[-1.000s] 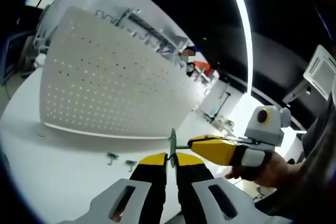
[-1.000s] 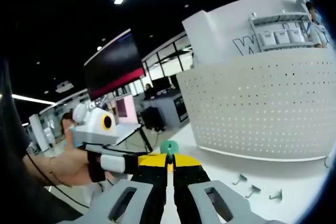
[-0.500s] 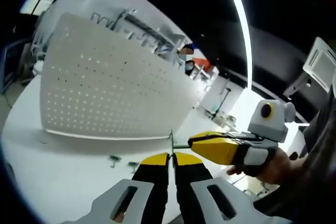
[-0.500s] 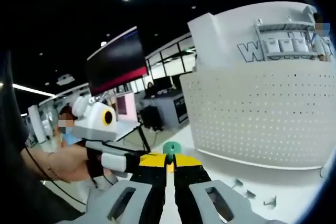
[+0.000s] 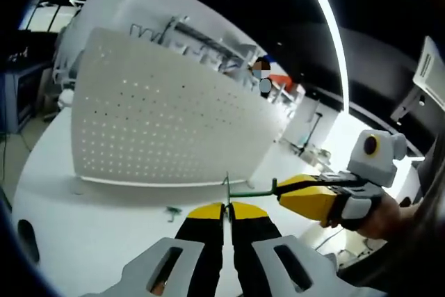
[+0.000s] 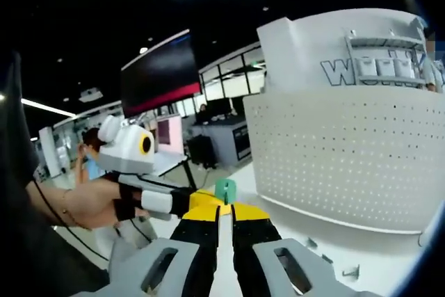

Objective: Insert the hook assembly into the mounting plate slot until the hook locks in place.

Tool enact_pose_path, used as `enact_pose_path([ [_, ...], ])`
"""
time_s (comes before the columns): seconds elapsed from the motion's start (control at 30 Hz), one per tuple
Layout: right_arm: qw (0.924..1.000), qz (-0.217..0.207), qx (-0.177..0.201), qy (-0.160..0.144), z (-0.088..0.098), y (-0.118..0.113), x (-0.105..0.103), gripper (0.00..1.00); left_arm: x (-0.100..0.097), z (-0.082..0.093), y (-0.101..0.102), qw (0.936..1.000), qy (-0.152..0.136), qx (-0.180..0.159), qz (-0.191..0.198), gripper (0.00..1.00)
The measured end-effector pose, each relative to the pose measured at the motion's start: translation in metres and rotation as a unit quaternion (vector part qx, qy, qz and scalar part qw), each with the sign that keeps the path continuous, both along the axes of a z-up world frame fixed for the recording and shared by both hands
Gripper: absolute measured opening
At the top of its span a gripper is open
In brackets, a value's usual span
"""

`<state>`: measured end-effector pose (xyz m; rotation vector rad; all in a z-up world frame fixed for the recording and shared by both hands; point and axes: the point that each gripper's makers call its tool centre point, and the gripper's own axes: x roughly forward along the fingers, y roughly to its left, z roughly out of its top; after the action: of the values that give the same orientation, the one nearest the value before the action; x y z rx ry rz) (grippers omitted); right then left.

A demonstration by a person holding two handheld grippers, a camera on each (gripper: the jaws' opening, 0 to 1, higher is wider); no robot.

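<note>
Both grippers [image 5: 224, 211] [image 6: 224, 212] gripping hook assembly [image 5: 236, 192]

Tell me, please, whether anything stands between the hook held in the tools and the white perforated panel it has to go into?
Nothing visible does. The green hook, gripped between the left tool and the right tool, hangs in open air before the perforated panel. Spare hooks lie low on the table, below that path.

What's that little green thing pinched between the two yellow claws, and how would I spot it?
Find the big white perforated panel standing on the white table. In front of it, the left gripper and right gripper meet. Between them runs the green hook, a thin wire piece held in the air, unlike the small hooks lying on the table.
</note>
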<state>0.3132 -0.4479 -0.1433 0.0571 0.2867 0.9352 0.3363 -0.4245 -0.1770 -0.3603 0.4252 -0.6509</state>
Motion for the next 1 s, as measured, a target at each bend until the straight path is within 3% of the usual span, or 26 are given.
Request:
enact_pose_path([
  [0.27,0.9998,-0.001,-0.011,-0.016,0.003,0.0,0.0,0.06,-0.002,0.003,-0.005,0.9997,-0.016,0.02,-0.003,0.02],
  [0.5,0.9999,-0.01,0.005,-0.003,0.006,-0.002,0.004,0.06,-0.006,0.013,-0.017,0.9984,-0.042,0.029,-0.025,0.02],
  [0.57,0.9996,-0.016,0.023,0.009,0.007,-0.002,0.006,0.05,-0.01,0.017,-0.024,0.9983,-0.039,0.005,-0.042,0.02],
  [1.0,0.9987,-0.023,0.04,0.024,0.006,-0.003,0.005,0.03,-0.009,0.021,-0.024,0.9968,-0.063,0.028,-0.039,0.02],
])
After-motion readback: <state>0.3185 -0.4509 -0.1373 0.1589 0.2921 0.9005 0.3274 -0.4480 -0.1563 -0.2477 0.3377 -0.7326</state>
